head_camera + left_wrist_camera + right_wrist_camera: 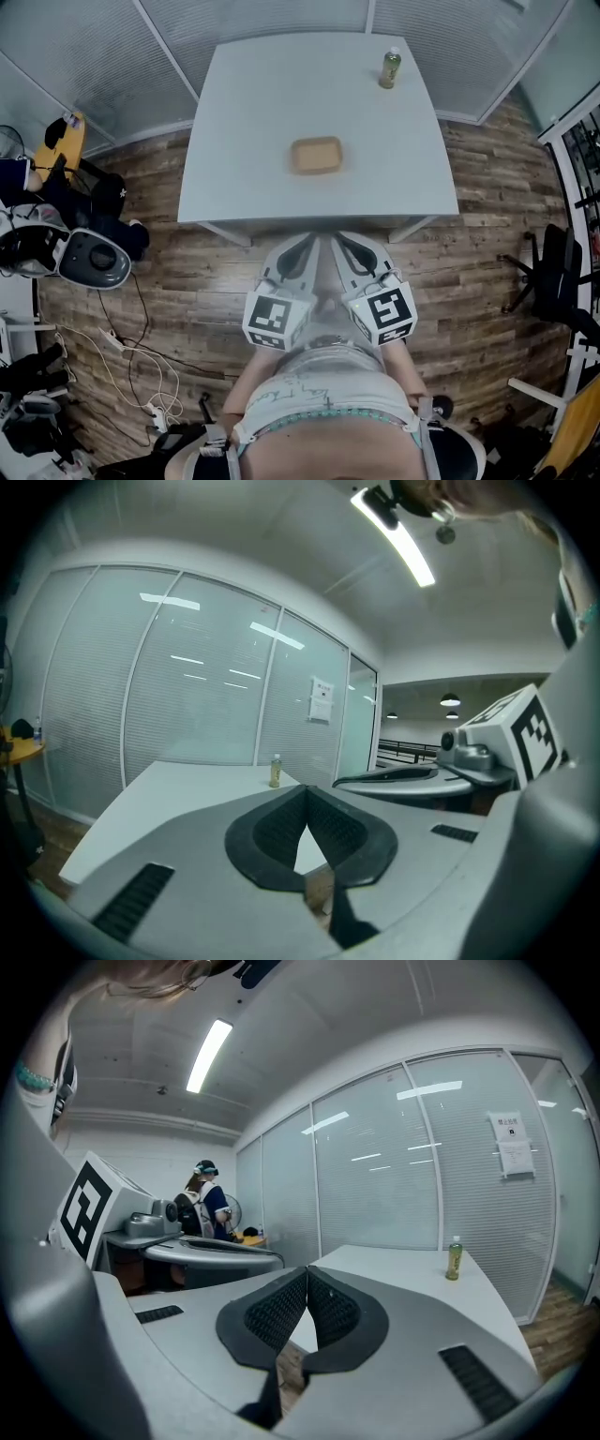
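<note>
Head view shows the left tool (307, 246) and right tool (345, 246) side by side just short of the table's (262, 112) near edge. Both are pressed shut on nothing, seemingly idle, with the brown tray (316, 155) mid-table and the bottle (390, 68) near its far right corner.

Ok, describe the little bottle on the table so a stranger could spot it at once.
Start at the pale grey rectangular table. At its far right corner stands a small upright bottle of yellow-green drink with a white cap; the flat tan tray, its only neighbour, lies low mid-table.
</note>
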The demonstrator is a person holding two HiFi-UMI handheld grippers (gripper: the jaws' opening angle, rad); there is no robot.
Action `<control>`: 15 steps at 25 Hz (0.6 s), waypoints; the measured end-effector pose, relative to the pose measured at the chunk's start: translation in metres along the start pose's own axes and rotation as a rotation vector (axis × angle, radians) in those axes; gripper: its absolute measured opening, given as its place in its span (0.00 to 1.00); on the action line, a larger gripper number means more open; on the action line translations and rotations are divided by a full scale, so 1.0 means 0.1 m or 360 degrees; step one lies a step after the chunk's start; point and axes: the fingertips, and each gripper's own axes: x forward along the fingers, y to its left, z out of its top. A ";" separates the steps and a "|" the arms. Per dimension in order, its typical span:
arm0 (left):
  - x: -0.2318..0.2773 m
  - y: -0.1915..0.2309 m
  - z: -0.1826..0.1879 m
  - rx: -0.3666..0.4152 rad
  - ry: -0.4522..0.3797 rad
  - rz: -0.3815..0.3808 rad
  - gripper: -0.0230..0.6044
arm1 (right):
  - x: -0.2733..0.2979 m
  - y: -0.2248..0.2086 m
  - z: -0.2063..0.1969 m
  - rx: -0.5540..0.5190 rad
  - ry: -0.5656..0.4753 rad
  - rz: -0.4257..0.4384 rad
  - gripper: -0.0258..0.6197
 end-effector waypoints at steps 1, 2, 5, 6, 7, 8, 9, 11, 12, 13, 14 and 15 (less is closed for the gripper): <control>0.03 0.03 -0.01 0.0001 0.0008 -0.0002 0.04 | 0.03 -0.01 -0.01 0.0007 0.0002 -0.0005 0.04; 0.06 0.05 -0.01 0.0005 0.0016 -0.0004 0.04 | 0.06 -0.03 -0.02 0.0012 0.0006 -0.0009 0.04; 0.14 0.16 -0.04 0.0008 0.0030 -0.0010 0.04 | 0.18 -0.07 -0.02 0.0020 0.0002 -0.0010 0.04; 0.18 0.22 -0.05 0.0013 0.0030 -0.0016 0.04 | 0.24 -0.09 -0.01 0.0016 -0.0003 -0.0017 0.04; 0.23 0.27 -0.03 0.0020 0.0028 -0.0026 0.04 | 0.30 -0.12 0.01 0.0011 -0.0007 -0.0030 0.04; 0.29 0.31 -0.02 0.0025 0.0026 -0.0042 0.04 | 0.36 -0.16 0.03 0.0007 -0.0012 -0.0048 0.04; 0.35 0.35 0.01 0.0029 0.0024 -0.0060 0.04 | 0.42 -0.21 0.04 0.0006 -0.0018 -0.0068 0.04; 0.47 0.44 0.06 0.0036 0.0023 -0.0095 0.04 | 0.56 -0.30 0.08 0.0014 -0.0029 -0.0106 0.04; 0.53 0.49 0.08 0.0037 0.0025 -0.0111 0.04 | 0.63 -0.35 0.10 0.0017 -0.0032 -0.0122 0.04; 0.60 0.55 0.12 0.0034 0.0026 -0.0129 0.04 | 0.72 -0.40 0.13 0.0017 -0.0031 -0.0136 0.04; 0.68 0.61 0.15 0.0030 0.0026 -0.0148 0.04 | 0.80 -0.45 0.17 0.0011 -0.0031 -0.0149 0.04; 0.77 0.67 0.18 0.0029 0.0024 -0.0169 0.04 | 0.89 -0.50 0.22 0.0003 -0.0033 -0.0160 0.04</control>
